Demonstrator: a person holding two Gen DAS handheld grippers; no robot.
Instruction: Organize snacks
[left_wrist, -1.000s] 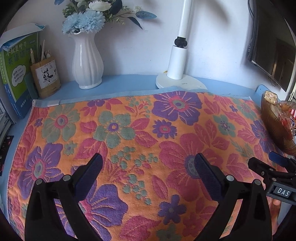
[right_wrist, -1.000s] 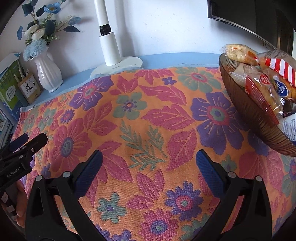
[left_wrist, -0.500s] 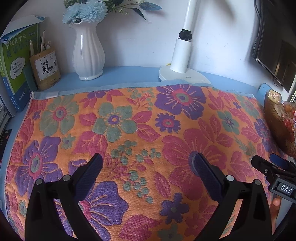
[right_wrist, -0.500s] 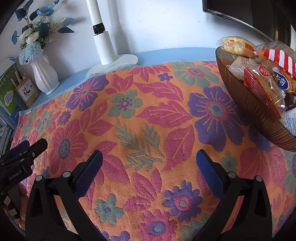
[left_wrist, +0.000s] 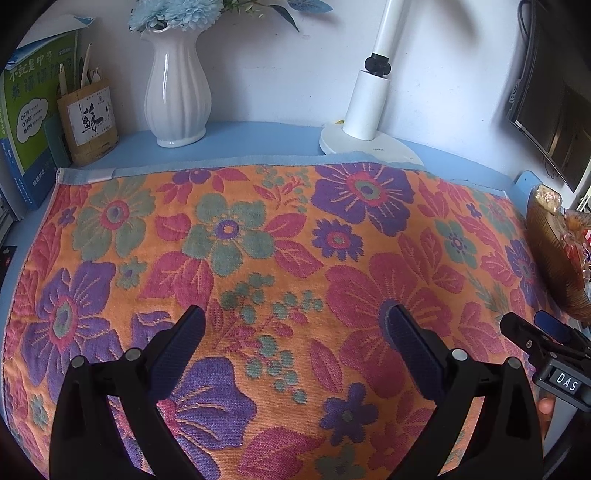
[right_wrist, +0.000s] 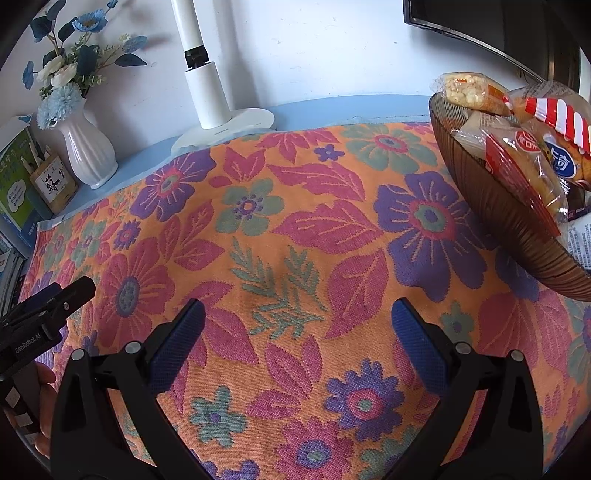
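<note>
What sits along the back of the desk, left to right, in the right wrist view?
Green book → pen holder → white vase → lamp base → snack bowl.

Both fisheye cameras sit low and close over the floral cloth (left_wrist: 280, 258), looking forward between their own spread fingers toward the back wall. The left view faces the white vase (left_wrist: 177, 74); the right view faces the snack bowl (right_wrist: 517, 229). Both share the cloth, the lamp (right_wrist: 218, 110) (and each other's gripper at its edge).
</note>
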